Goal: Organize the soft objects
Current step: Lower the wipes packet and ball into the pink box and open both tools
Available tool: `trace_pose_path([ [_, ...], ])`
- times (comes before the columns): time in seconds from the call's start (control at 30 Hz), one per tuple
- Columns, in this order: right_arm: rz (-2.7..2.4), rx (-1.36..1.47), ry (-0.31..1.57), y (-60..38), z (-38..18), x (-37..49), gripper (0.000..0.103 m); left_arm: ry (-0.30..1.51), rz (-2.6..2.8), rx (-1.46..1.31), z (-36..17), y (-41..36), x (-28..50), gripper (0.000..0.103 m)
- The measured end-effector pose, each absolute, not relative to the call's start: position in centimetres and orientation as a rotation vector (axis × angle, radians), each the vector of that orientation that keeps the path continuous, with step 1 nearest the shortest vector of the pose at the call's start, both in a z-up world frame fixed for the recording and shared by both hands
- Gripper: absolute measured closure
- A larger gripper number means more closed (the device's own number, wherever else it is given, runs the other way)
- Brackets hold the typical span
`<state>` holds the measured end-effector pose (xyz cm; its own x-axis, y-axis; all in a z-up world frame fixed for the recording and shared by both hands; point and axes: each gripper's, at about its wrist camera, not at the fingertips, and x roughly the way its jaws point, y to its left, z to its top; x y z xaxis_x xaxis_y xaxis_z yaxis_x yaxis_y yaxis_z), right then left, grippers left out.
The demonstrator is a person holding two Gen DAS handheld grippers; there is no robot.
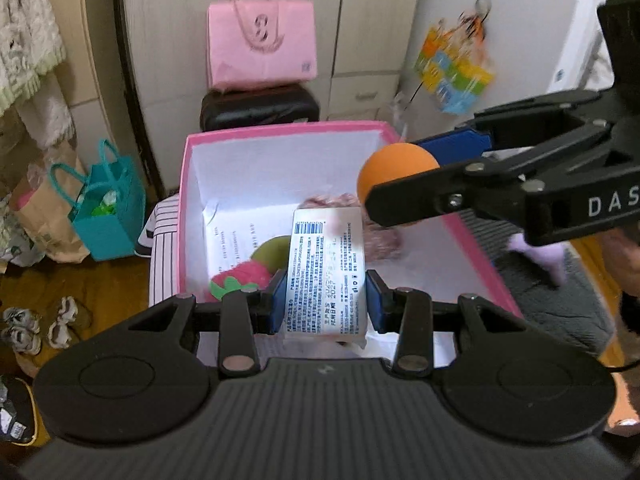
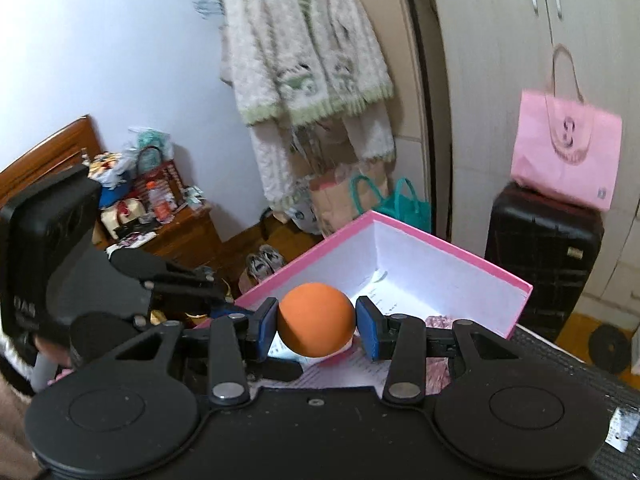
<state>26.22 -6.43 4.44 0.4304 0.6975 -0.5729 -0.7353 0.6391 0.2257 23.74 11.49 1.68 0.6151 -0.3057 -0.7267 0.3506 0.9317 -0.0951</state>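
My left gripper (image 1: pixel 326 304) is shut on a white soft packet with a printed label (image 1: pixel 326 276) and holds it over the open pink box (image 1: pixel 280 130). Inside the box lie a red and green strawberry plush (image 1: pixel 236 280), a green soft piece (image 1: pixel 272 254), a pink knitted item (image 1: pixel 380 236) and printed paper (image 1: pixel 228 236). My right gripper (image 2: pixel 317 326) is shut on an orange foam ball (image 2: pixel 316 320) and holds it above the pink box (image 2: pixel 440 246); in the left wrist view the ball (image 1: pixel 394 168) hangs over the box's right side.
A black suitcase (image 1: pixel 260 106) with a pink bag (image 1: pixel 260 44) on it stands behind the box. A teal bag (image 1: pixel 108 208) and shoes (image 1: pixel 40 324) sit on the wooden floor at left. A grey mat (image 1: pixel 552 292) lies under the box at right. A cardigan (image 2: pixel 308 52) hangs on the wall.
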Motion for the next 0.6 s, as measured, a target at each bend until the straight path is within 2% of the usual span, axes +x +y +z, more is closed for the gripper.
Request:
trace_pose_path([
  [0.3, 0.82, 0.026, 0.886, -4.3, 0.3, 33.5, 0.055, 0.838, -0.301, 0.13, 0.1, 11.4, 27.6, 0.064],
  [0.5, 0.786, 0.046, 0.902, -3.3, -0.5, 35.2, 0.053, 0.837, -0.279, 0.163, -0.6, 11.0, 28.9, 0.063],
  [0.6, 0.748, 0.034, 0.897, -3.1, -0.8, 35.4, 0.043, 0.825, -0.248, 0.169, -0.5, 11.3, 28.9, 0.057],
])
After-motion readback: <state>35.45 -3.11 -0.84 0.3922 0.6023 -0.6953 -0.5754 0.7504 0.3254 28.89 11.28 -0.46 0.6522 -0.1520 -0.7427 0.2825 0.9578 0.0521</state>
